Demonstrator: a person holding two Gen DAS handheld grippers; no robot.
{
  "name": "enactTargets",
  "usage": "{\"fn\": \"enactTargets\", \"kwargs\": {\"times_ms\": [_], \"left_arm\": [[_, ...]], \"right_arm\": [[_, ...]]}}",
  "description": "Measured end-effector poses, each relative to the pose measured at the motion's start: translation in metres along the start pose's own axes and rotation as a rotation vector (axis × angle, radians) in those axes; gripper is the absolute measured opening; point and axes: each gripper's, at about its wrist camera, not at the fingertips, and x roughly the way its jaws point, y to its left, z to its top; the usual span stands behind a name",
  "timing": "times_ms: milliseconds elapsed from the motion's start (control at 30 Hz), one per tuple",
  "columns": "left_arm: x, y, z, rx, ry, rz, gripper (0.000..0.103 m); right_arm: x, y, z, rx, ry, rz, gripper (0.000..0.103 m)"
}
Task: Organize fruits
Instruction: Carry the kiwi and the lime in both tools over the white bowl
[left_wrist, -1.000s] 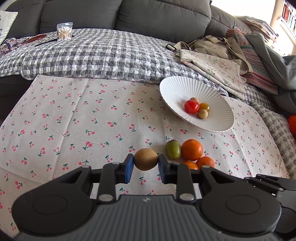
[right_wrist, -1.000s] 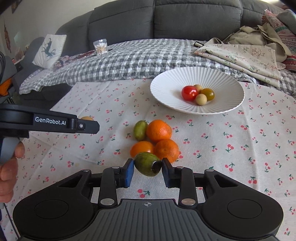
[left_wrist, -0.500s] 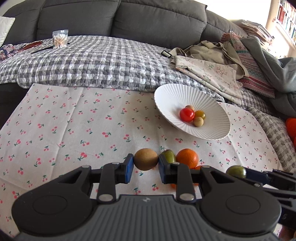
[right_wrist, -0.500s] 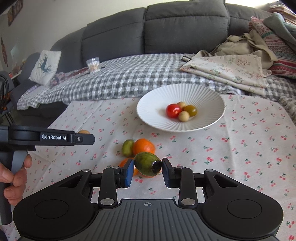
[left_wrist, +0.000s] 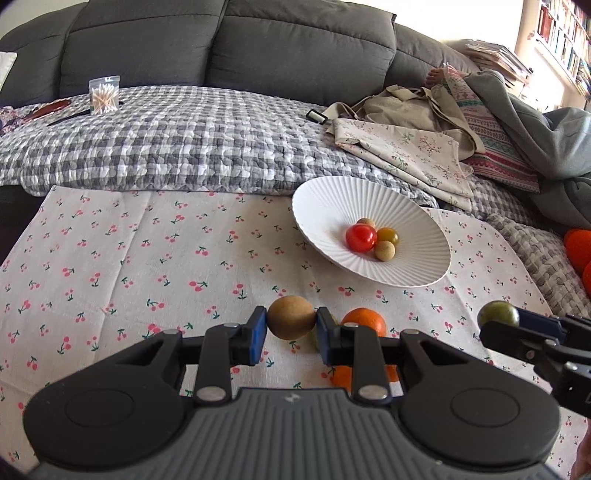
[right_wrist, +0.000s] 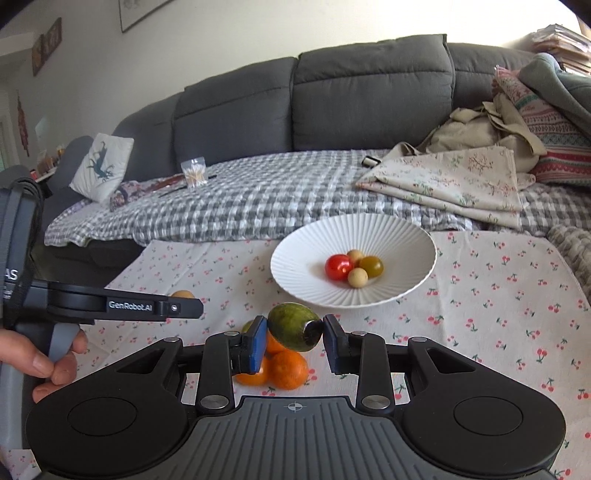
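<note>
Left gripper (left_wrist: 291, 330) clamped on tan fruit (left_wrist: 290, 317), right gripper (right_wrist: 295, 338) on green fruit (right_wrist: 294, 326) — oranges (right_wrist: 288, 370) half hidden (behind fingers).

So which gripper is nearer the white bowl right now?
Right, though only slightly. The right gripper, holding a green fruit, is just short of the white bowl; the left gripper sits further back left.

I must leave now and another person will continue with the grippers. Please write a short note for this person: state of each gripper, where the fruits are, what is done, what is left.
Left gripper: shut on the brown round fruit, held above the cloth.
Right gripper: shut on the green fruit, held above the cloth.
White plate: holds four small fruits, among them a red tomato.
On the cherry cloth, near the grippers: the oranges and another green fruit, mostly hidden.
Left to do, probably: bring both held fruits to the plate, then the oranges and the other green fruit.
</note>
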Motion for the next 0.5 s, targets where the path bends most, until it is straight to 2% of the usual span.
{"fn": "enactTargets", "kwargs": {"times_ms": [300, 500], "left_arm": [[0.009, -0.002, 0.004, 0.027, -0.004, -0.008, 0.027], [0.015, -0.005, 0.017, 0.048, -0.059, -0.069, 0.027]], "right_arm": [[0.001, -0.002, -0.002, -0.020, 0.003, -0.008, 0.031], [0.007, -0.027, 0.009, 0.068, -0.016, -0.028, 0.031]]}}
